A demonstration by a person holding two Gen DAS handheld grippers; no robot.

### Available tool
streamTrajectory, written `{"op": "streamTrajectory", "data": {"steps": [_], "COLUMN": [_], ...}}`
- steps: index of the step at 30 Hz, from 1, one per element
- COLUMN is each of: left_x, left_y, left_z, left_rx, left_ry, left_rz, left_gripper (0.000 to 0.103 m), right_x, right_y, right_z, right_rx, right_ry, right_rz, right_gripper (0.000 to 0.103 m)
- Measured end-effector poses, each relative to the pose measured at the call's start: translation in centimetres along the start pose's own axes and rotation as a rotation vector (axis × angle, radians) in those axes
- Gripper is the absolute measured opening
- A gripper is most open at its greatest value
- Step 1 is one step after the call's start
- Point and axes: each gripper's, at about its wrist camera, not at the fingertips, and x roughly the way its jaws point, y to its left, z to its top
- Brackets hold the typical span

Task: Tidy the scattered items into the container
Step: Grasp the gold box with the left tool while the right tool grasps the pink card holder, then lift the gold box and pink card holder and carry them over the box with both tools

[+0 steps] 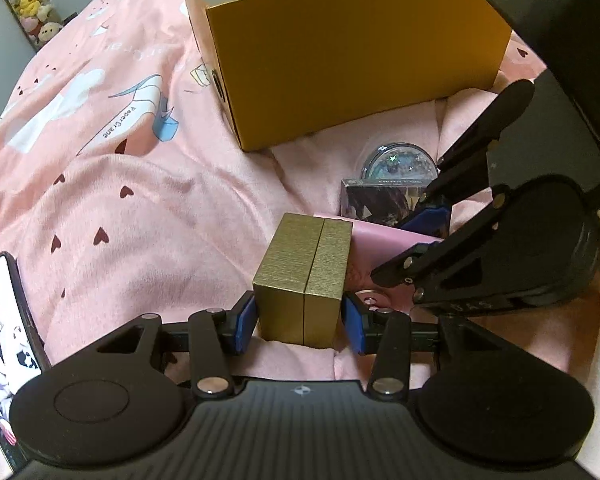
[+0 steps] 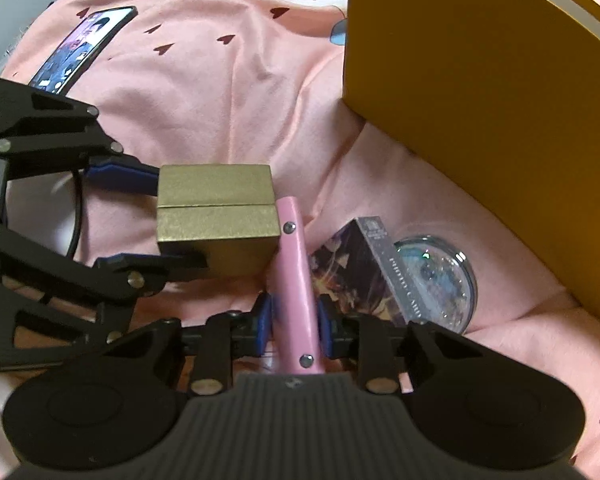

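Right wrist view first: nearest to me, my right gripper (image 2: pixel 294 322) has its blue pads closed on the pink case (image 2: pixel 296 280), whose long axis runs away from me, along the fingers. Just to its left, my left gripper (image 1: pixel 299 322) is clamped on the gold box (image 1: pixel 304 280), which touches the case. Farther right lie a dark card pack (image 2: pixel 354 272) and a round glitter tin (image 2: pixel 440 276). The yellow container (image 1: pixel 352 52) stands farthest, so I judge both loads must go up and forward.
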Motion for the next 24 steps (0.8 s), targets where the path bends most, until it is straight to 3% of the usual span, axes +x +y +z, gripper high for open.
{"op": "streamTrajectory", "data": {"steps": [8,14,19,24], "left_x": [-1.3,-4.4,-6.5,-9.6], "left_y": [-0.2,0.7,2.2,2.9], "left_z": [0.4,1.7,2.9,6.0], "left_rx": [0.011,0.007,-0.038,-0.025], "left_ry": [-0.044,-0.142,-0.209,-0.298], "left_rz": [-0.023,-0.052,-0.069,-0.093], "left_gripper": [0.052,0.052,0.052,0.052], "right_x": [-1.7,-4.6,-8.0,-13.0], "right_y": [0.0,-0.3,-2.2,-3.5], "right_z": [-0.8,-0.9,-1.6,-1.1], "right_rx": [0.025,0.033,0.116,0.173], "right_ry": [-0.037,-0.090,-0.160,-0.253], "right_rz": [-0.009,-0.045,-0.038,-0.055], "right_gripper": [0.020,0.020,0.019,0.019]}}
